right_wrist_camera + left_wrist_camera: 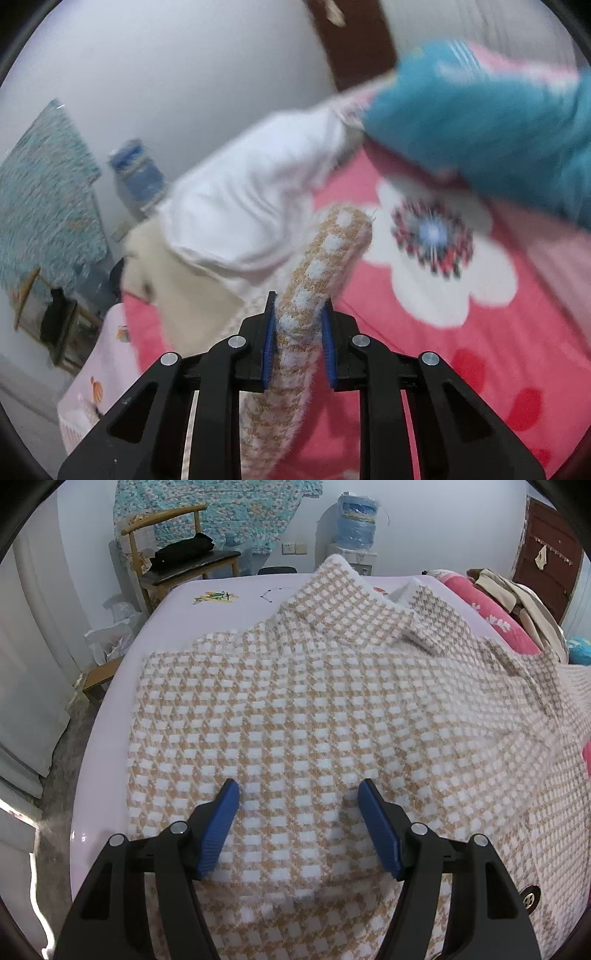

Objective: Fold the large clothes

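Note:
A large knitted garment (pixel 314 701), tan and white in a check pattern, lies spread over a pale lilac bed sheet (pixel 229 587). My left gripper (pixel 298 788) points down at its near part, with its blue pads wide apart and flat fabric lying between them, so it is open. In the right wrist view, my right gripper (pixel 300 301) is shut on a bunched edge of the same checked garment (pixel 332 251), which sticks up past the fingertips and hangs down behind them. This view is motion-blurred.
A wooden chair (pixel 177 554) with a black item stands beyond the bed's far left corner, and a water dispenser (pixel 356 520) stands by the wall. A pink flowered blanket (pixel 443 332), white cloth (pixel 251 206) and blue plush fabric (pixel 480 122) lie to the right.

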A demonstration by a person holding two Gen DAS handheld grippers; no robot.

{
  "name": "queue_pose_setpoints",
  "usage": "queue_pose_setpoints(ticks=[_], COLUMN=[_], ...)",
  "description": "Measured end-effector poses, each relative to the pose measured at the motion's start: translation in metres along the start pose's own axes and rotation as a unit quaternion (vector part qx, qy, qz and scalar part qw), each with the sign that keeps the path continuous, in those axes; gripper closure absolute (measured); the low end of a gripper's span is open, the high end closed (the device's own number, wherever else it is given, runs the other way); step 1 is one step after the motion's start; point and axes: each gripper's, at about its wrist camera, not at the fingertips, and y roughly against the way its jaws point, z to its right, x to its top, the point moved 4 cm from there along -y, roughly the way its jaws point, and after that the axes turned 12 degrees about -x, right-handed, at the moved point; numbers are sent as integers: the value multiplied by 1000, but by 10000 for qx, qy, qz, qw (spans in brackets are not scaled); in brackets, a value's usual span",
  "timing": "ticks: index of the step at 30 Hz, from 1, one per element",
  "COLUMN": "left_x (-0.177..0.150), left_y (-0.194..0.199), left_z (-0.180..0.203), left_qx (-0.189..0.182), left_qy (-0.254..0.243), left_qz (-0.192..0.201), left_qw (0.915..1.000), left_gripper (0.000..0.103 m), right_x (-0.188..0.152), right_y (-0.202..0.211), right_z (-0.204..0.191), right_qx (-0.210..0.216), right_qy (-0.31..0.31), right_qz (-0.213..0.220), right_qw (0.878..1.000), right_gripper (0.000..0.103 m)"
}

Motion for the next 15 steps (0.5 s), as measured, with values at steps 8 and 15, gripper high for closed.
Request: queue_pose_setpoints(ticks=[8,15], left_x=[2,-12], left_y=[22,52], left_z=[-4,-23], left_qx=[-252,-571], left_qy=[137,392], left_qz=[229,322], left_qw=[9993,9971], left_gripper=[61,85], right_x=[17,-20], right_y=[126,220], right_z=[-90,-189], right_qx=[390,960], right_qy=[953,1909], right_qz=[1095,1693], right_qw=[9886,9621], right_gripper=[84,84])
